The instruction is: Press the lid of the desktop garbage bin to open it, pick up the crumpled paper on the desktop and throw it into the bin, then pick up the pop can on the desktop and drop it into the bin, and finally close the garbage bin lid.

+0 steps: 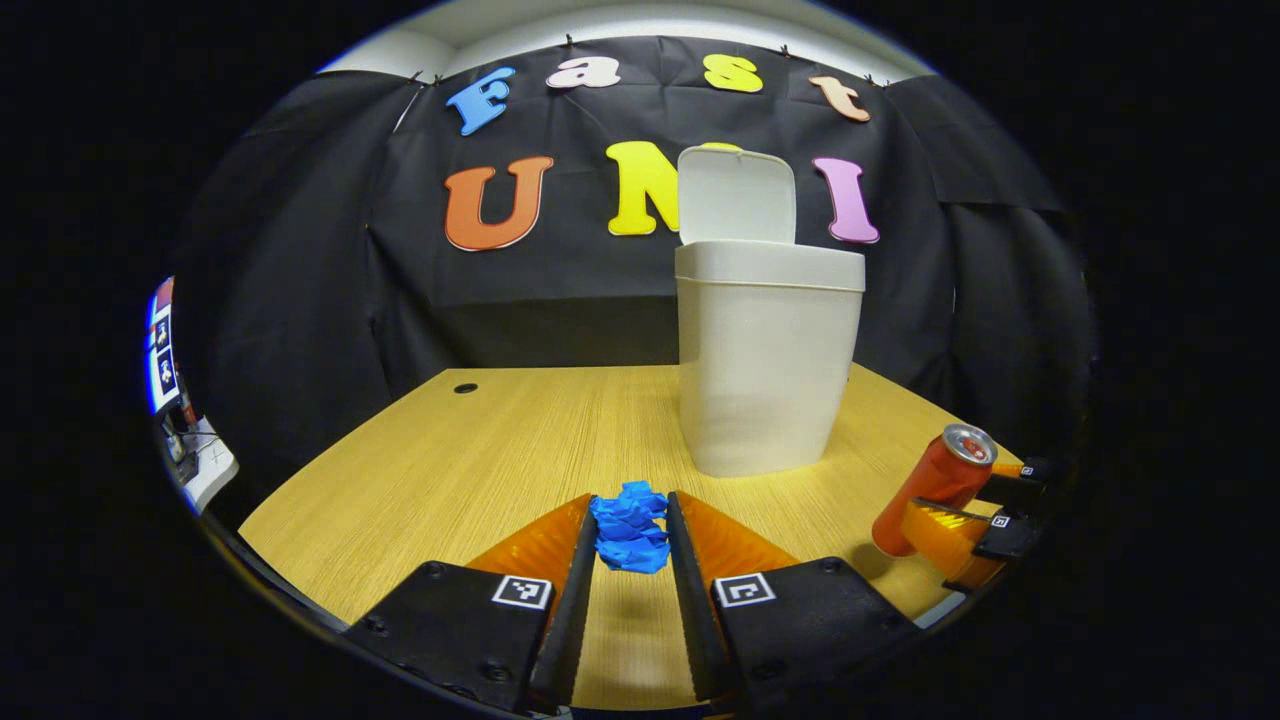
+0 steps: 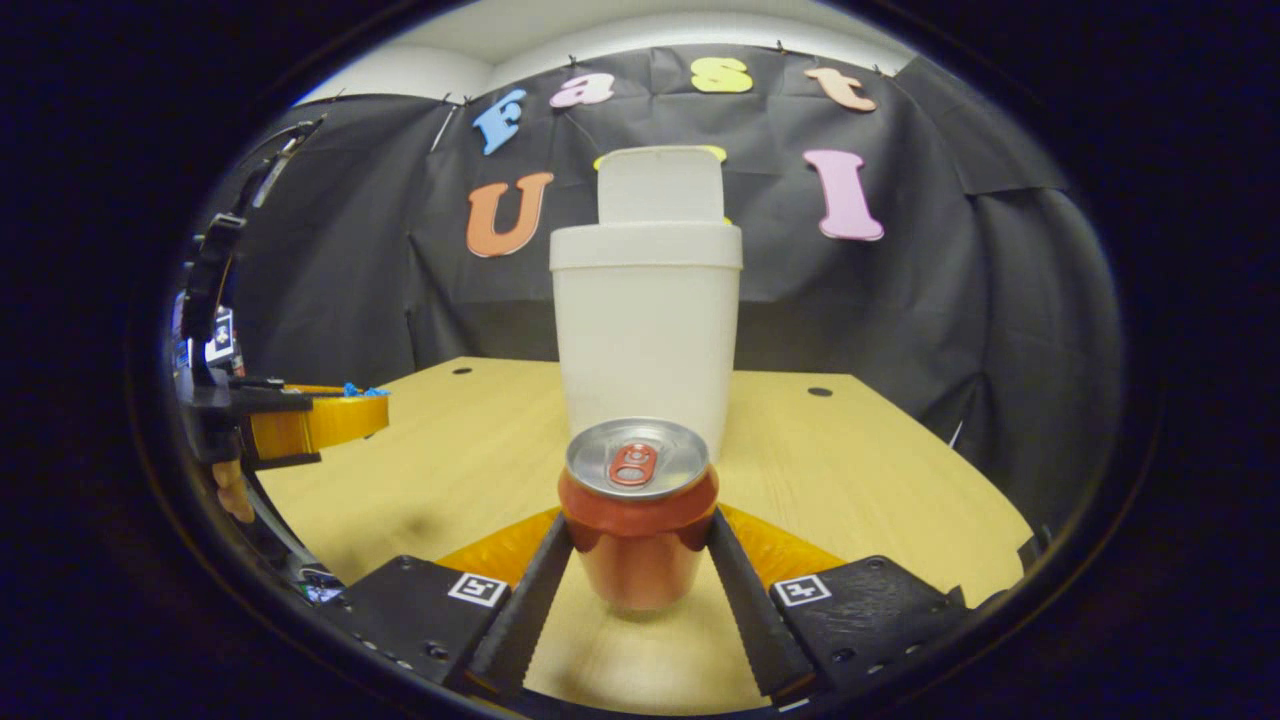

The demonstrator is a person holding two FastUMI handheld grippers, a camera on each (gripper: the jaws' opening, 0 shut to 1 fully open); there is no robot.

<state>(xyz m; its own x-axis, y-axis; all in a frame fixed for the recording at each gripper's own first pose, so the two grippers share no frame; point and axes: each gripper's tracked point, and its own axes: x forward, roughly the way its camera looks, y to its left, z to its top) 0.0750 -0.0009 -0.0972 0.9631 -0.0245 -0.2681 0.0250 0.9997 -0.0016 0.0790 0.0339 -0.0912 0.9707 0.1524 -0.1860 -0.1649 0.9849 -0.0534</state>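
The white bin [image 1: 770, 360] stands on the wooden table [image 1: 450, 450] with its lid [image 1: 737, 195] raised upright. My left gripper [image 1: 632, 510] is shut on the blue crumpled paper [image 1: 630, 530], just in front of the bin. From the right gripper view, the left gripper [image 2: 350, 410] hovers above the table at the left, with a bit of the paper [image 2: 358, 389] showing. My right gripper [image 2: 640, 522] is shut on the red pop can [image 2: 638, 520], upright in front of the bin [image 2: 645, 330] and its open lid [image 2: 660, 185]. In the left gripper view the can [image 1: 935, 490] and right gripper [image 1: 950, 530] sit at the right.
Small round holes [image 1: 465, 387] [image 2: 820, 391] mark the table's far part. A screen [image 1: 160, 350] and some clutter lie beyond the table's left edge. A hand [image 2: 235, 490] holds the left gripper. The booth wall stands close behind the bin.
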